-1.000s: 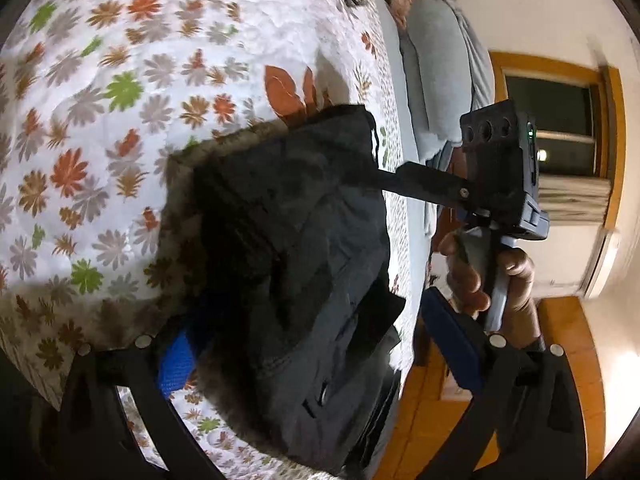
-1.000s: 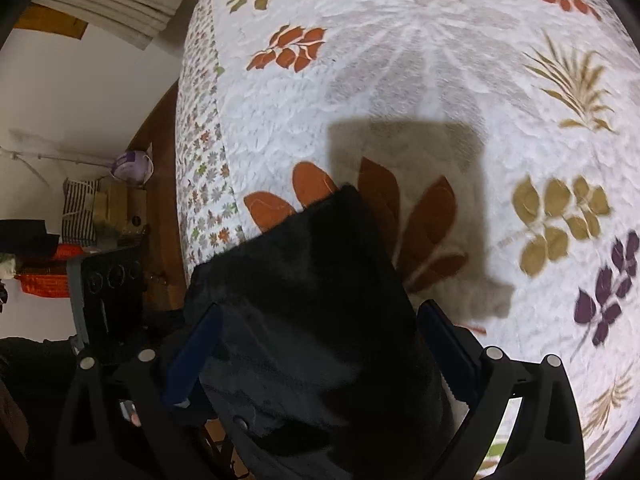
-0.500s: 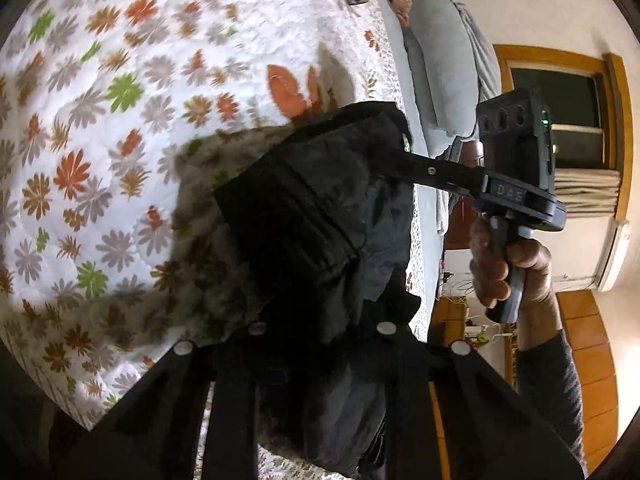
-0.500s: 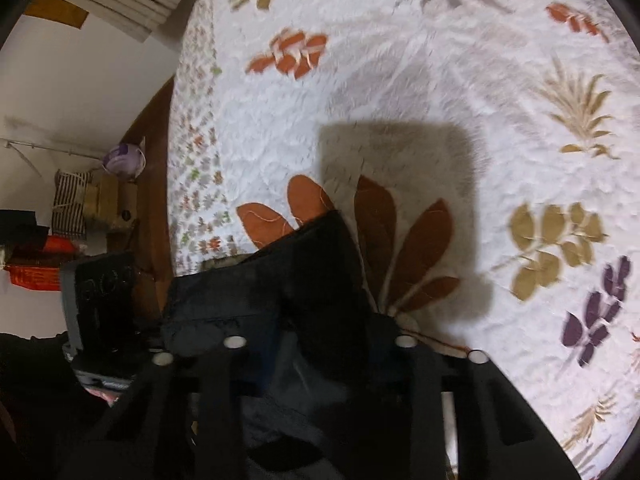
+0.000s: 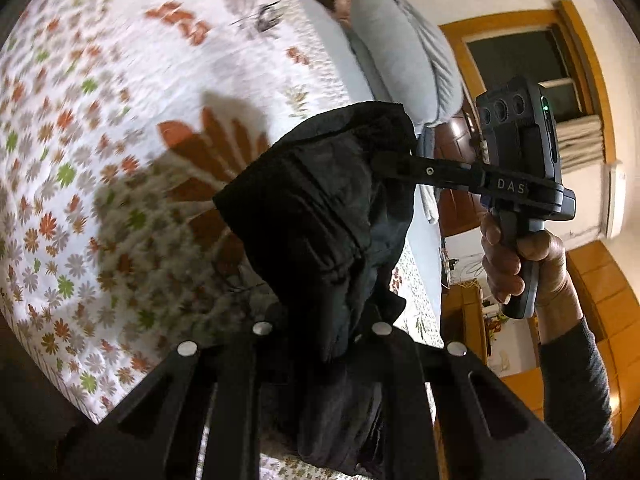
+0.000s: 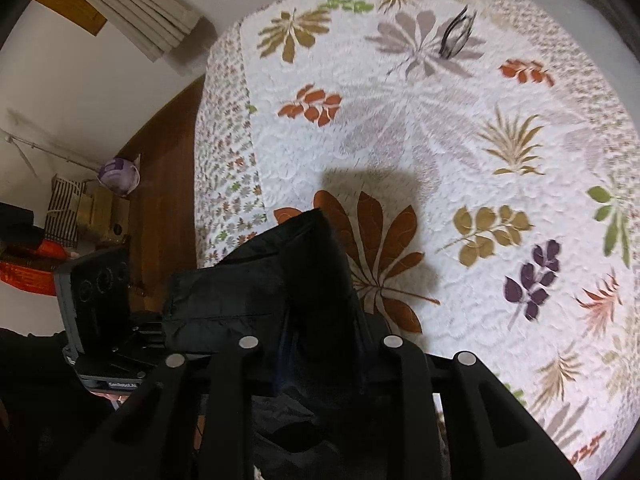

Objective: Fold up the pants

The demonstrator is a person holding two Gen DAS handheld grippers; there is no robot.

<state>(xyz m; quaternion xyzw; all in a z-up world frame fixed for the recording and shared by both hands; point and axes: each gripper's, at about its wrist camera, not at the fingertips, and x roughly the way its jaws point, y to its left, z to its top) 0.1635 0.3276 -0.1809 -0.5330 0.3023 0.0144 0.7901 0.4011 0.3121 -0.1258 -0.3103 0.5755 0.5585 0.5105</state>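
The black pants [image 5: 320, 216] hang bunched in the air above the flowered bedspread [image 5: 100, 128]. My left gripper [image 5: 320, 324] is shut on their near edge. My right gripper [image 6: 320, 340] is shut on the far edge of the pants [image 6: 272, 288]. In the left wrist view the right gripper's finger [image 5: 424, 170] reaches into the cloth from the right, with a hand on its handle. In the right wrist view the left gripper's body [image 6: 96, 300] shows at the left. The gripped fabric hides all the pads.
A grey pillow [image 5: 404, 52] lies at the head of the bed [image 6: 440, 120]. A small dark object [image 6: 454, 36] lies on the bedspread farther off. A wooden floor, bags and a purple ball [image 6: 118, 176] are beside the bed.
Both grippers went from open around the pants to shut on them, then lifted the pants off the bedspread. The bed now looks farther away in both views.
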